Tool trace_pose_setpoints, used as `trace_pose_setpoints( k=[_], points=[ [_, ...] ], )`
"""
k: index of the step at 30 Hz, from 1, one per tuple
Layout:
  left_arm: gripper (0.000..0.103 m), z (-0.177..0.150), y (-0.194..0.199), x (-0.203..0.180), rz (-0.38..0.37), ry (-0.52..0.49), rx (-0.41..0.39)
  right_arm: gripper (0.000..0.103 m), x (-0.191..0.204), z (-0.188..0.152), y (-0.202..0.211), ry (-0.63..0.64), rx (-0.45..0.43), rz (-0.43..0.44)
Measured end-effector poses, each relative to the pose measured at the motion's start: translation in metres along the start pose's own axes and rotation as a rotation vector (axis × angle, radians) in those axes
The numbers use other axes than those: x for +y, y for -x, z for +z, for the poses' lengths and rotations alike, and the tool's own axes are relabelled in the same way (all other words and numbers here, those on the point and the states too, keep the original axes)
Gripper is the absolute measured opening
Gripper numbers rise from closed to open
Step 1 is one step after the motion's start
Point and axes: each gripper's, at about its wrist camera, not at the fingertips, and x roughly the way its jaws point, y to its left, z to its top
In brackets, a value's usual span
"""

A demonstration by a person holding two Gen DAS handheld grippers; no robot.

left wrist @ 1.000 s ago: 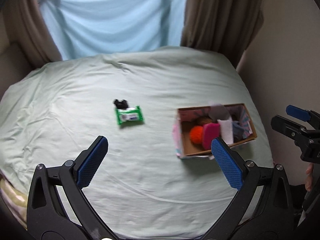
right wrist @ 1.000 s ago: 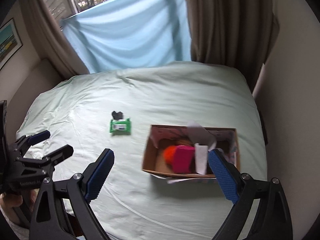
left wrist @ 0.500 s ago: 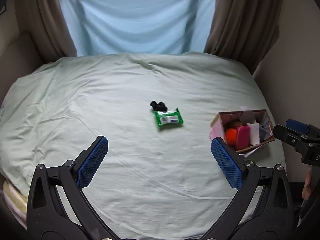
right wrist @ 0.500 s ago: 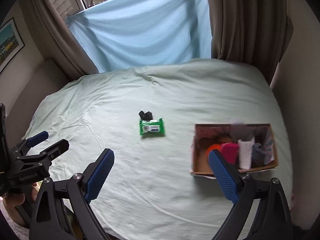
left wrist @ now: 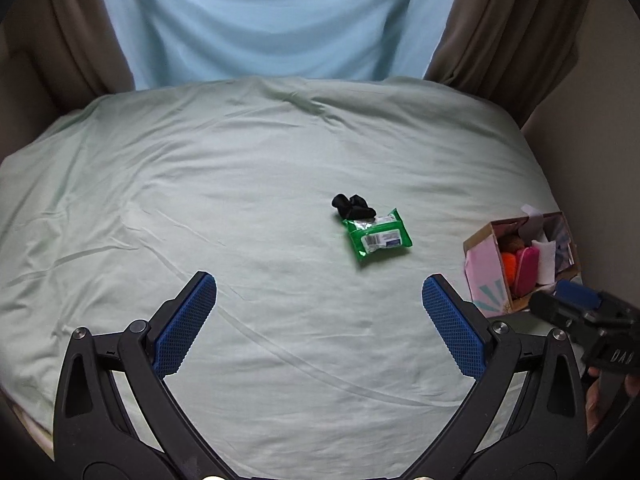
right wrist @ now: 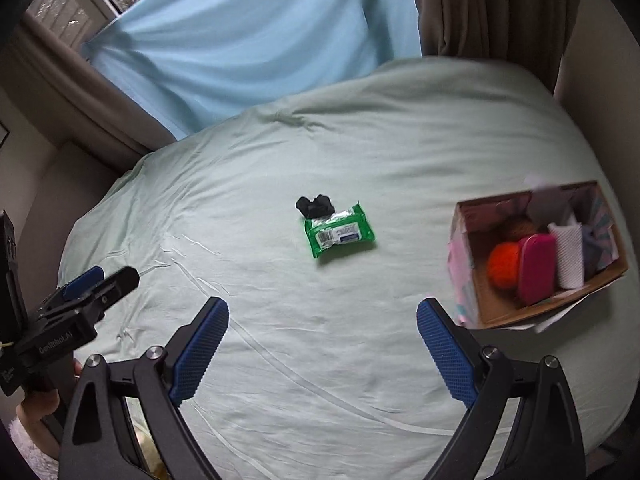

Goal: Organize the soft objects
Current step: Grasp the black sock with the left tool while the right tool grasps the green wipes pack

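Note:
A green wipes pack [left wrist: 378, 236] [right wrist: 339, 234] lies mid-bed, and a small black bundle of cloth [left wrist: 353, 205] [right wrist: 315, 205] touches its far edge. At the right side of the bed stands a cardboard box [left wrist: 484, 260] [right wrist: 600, 280] holding an orange ball [right wrist: 503, 266], a pink pouch [right wrist: 535, 274], a white mesh cloth [right wrist: 570, 254] and other soft things. My left gripper [left wrist: 319, 320] is open above the near bed, well short of the pack. My right gripper [right wrist: 322, 340] is open too, empty, with the box to its right.
The pale green bedsheet [left wrist: 200, 200] covers the whole bed. A light blue curtain [left wrist: 272, 20] and brown drapes [left wrist: 512, 32] hang behind. A wall [left wrist: 600, 140] runs along the right side. A hand [right wrist: 36, 404] holds the left gripper's handle.
Both views have swung left: the box slid from centre to the right edge, and the pack and black cloth now sit near the middle. Both grippers stayed open.

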Motion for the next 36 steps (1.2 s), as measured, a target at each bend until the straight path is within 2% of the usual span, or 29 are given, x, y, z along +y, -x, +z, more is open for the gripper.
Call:
trace_pose_setpoints(
  k=[5, 12, 17, 21, 27, 30, 32, 33, 35, 36],
  points=[
    [0.103, 0.029, -0.057, 0.002, -0.042, -0.001, 0.064, 0.094, 0.002, 0.012, -0.044, -0.044, 0.022, -0.006],
    [0.103, 0.066, -0.146, -0.011, -0.101, -0.044, 0.174, 0.094, -0.014, 0.034, -0.117, -0.168, 0.024, 0.008],
    [0.102, 0.085, -0.214, -0.028, -0.116, -0.113, 0.237, 0.094, -0.024, 0.040, -0.168, -0.221, 0.016, 0.009],
    [0.102, 0.091, -0.270, -0.040, -0.150, -0.177, 0.307, 0.094, -0.028, 0.042, -0.203, -0.256, 0.010, 0.016],
    [0.102, 0.087, -0.336, -0.047, -0.191, -0.209, 0.380, 0.094, -0.037, 0.041, -0.248, -0.311, -0.014, 0.044],
    [0.095, 0.083, -0.358, -0.048, -0.199, -0.205, 0.404, 0.093, -0.043, 0.043, -0.259, -0.341, -0.029, 0.052],
    [0.086, 0.081, -0.368, -0.048, -0.209, -0.201, 0.417, 0.092, -0.047, 0.044, -0.268, -0.353, -0.024, 0.048],
    [0.083, 0.079, -0.373, -0.049, -0.215, -0.201, 0.424, 0.090, -0.049, 0.046, -0.272, -0.357, -0.026, 0.047],
    [0.069, 0.075, -0.380, -0.052, -0.219, -0.211, 0.429, 0.084, -0.052, 0.047, -0.277, -0.365, -0.023, 0.049],
    [0.065, 0.073, -0.382, -0.053, -0.212, -0.219, 0.432, 0.078, -0.054, 0.048, -0.280, -0.367, -0.020, 0.050]
  ],
)
